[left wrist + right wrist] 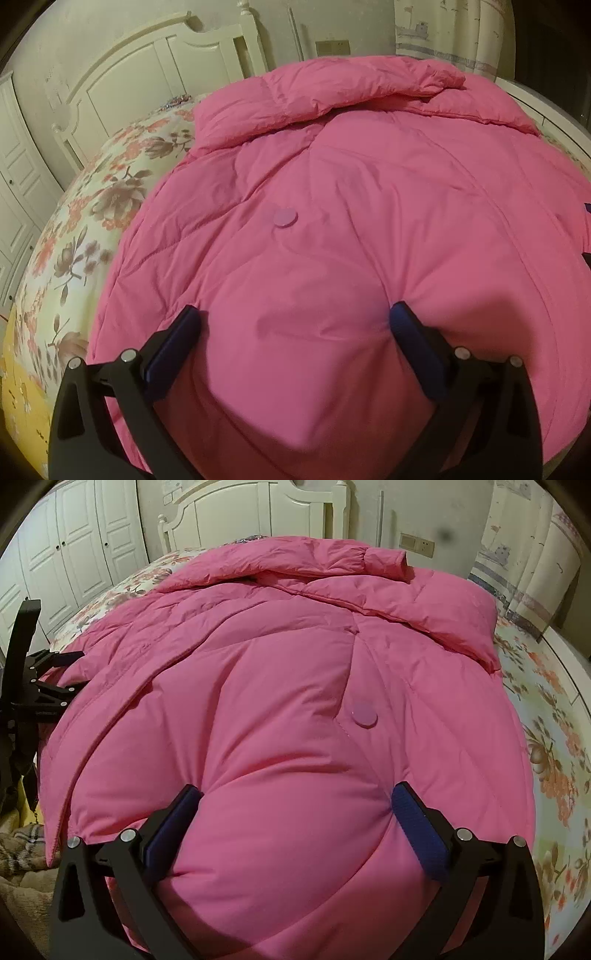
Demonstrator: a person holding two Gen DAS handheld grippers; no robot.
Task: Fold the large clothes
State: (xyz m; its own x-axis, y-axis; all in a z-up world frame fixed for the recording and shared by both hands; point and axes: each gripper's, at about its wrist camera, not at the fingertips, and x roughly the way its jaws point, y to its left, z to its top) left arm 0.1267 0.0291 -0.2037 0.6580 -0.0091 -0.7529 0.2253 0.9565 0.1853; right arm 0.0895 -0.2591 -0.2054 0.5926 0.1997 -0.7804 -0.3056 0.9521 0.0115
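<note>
A puffy pink down jacket (369, 203) lies spread over the bed and fills both views. It has a round pink snap button (285, 217) and a folded sleeve or collar (314, 96) at its far end. My left gripper (295, 321) is open wide, its blue-padded fingertips (190, 325) pressed into the near edge, with a bulge of padding between them. In the right wrist view the jacket (258, 664) and the button (365, 715) show again. My right gripper (295, 797) is open the same way around the near edge. The left gripper (55, 675) also shows at the jacket's left side.
The bed has a floral sheet (92, 206) (546, 716) and a white headboard (147, 66) at the far end. White wardrobe doors (66, 554) stand to the left and curtains (443, 29) to the right. A brown plaid blanket (22, 849) lies at the lower left.
</note>
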